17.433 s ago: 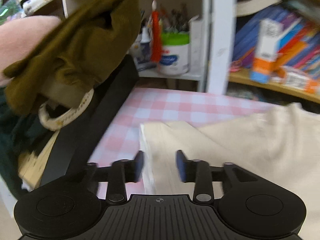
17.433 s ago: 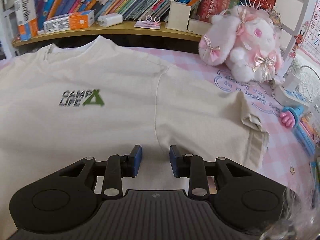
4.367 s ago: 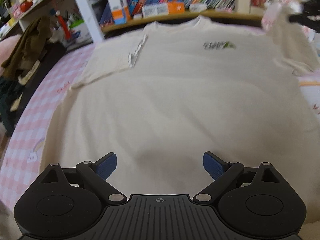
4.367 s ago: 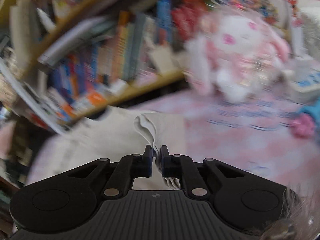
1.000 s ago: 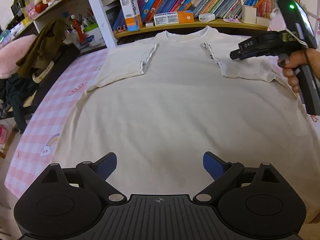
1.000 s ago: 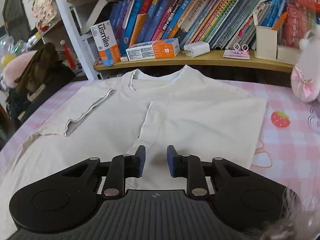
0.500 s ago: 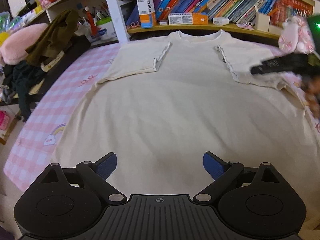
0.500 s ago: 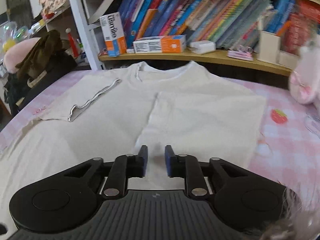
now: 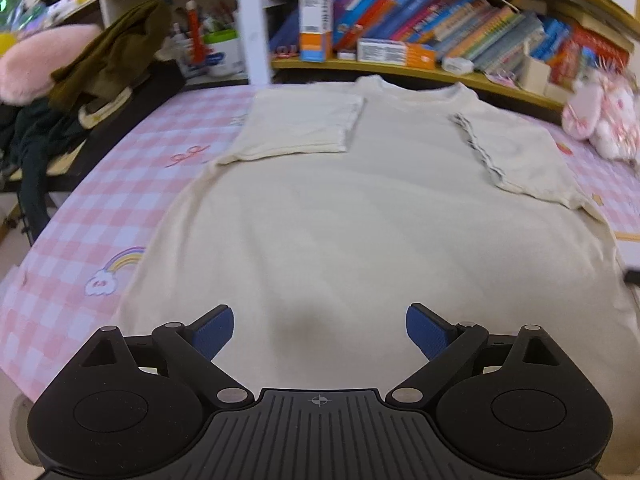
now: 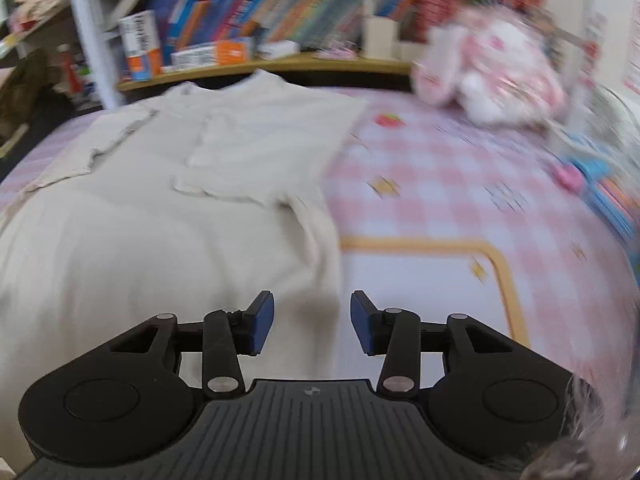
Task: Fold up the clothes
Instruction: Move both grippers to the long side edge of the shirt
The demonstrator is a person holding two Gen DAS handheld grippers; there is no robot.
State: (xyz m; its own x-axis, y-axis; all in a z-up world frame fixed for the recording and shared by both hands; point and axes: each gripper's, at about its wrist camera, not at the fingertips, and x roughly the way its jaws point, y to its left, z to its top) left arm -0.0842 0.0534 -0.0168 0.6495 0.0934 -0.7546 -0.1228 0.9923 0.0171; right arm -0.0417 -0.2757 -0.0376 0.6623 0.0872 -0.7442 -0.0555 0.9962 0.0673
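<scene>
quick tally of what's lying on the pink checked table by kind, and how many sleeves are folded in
cream t-shirt: 1
sleeves folded in over the shirt: 2, the one on the view's left and the one on the view's right
pink and white plush toy: 1
total on the pink checked tablecloth that I can tell apart: 2; the blurred blue and pink bits at its right edge are left out

Ahead of our left claw we see a pink checked cloth [image 9: 120,216] with a rainbow print [image 9: 116,270] off to the left. Beyond it a wooden shelf [image 9: 400,70] carries a row of books [image 9: 440,32] and an orange and white box [image 9: 316,24]. Far left, an olive garment [image 9: 112,56] is heaped. Ahead and right of our right claw sits a blurred pink plush toy [image 10: 500,68].
</scene>
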